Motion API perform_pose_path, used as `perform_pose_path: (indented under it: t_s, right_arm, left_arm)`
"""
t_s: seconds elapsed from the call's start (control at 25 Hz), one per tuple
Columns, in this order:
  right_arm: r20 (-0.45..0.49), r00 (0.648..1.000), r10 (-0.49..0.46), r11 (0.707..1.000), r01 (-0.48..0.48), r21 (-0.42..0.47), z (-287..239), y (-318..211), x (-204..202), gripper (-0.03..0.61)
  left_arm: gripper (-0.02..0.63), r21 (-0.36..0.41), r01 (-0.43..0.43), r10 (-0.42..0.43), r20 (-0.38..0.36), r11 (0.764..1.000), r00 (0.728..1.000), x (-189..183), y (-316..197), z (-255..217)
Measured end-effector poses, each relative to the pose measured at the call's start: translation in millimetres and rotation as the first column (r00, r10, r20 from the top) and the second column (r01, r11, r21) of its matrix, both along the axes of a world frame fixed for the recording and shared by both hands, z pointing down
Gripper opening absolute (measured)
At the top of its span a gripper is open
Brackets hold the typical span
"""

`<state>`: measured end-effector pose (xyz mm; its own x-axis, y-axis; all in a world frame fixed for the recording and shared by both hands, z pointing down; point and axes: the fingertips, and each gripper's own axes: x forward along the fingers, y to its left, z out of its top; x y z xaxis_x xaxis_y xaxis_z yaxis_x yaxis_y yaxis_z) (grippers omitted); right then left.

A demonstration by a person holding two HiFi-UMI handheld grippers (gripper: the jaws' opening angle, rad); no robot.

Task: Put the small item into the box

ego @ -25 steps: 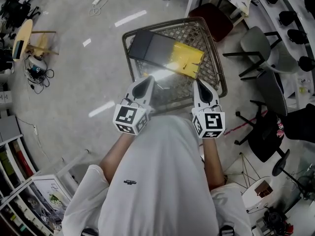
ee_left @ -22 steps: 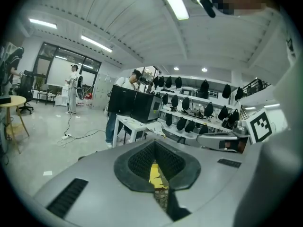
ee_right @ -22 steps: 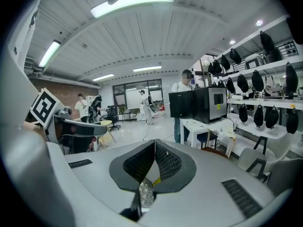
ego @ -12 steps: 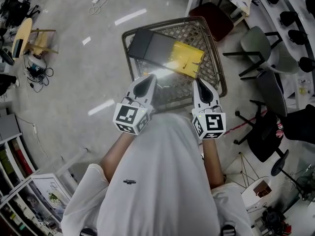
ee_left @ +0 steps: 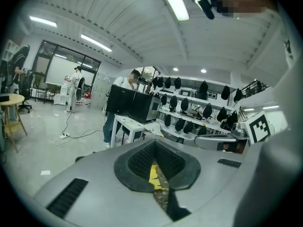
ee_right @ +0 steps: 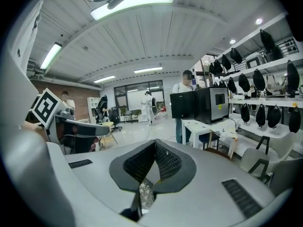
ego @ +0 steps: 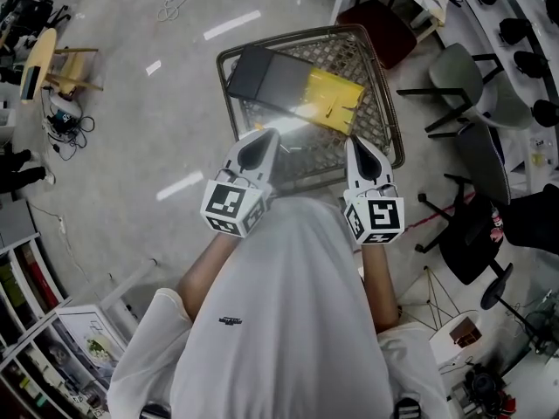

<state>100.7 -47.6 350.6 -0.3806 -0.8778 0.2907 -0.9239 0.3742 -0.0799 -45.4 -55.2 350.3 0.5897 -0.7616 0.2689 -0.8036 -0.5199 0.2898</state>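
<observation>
A wire cart (ego: 387, 103) stands on the floor in front of me in the head view. Inside it lie a flat dark grey box (ego: 266, 81) and a flat yellow packet (ego: 330, 101) next to it. My left gripper (ego: 261, 140) hovers over the cart's near left part, shut and holding nothing. My right gripper (ego: 356, 145) hovers over the near right part, also shut and holding nothing. The left gripper (ee_left: 154, 144) points out into the room, and a sliver of yellow shows between its pads. The right gripper (ee_right: 155, 144) points the same way. I cannot pick out any other small item.
A dark red chair (ego: 377, 31) and a white table stand beyond the cart. A grey chair (ego: 463, 81) and a black office chair (ego: 476, 234) are at the right. Cables (ego: 65, 129) lie on the floor at left, with shelves at lower left. People stand far off.
Both grippers stay shut side by side over the cart's near end. The cart sits very slightly higher in the head view than before.
</observation>
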Motion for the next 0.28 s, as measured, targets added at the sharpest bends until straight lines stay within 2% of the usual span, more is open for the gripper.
perform_pose_path:
  t_s: [0.28]
  right_arm:
    - [-0.004, 1.000, -0.006, 1.000, 0.006, 0.000, -1.0, -1.9, 1.5, -0.002]
  left_arm:
    - [0.002, -0.003, -0.008, 0.008, 0.000, 1.000, 1.000, 5.7, -3.2, 0.8]
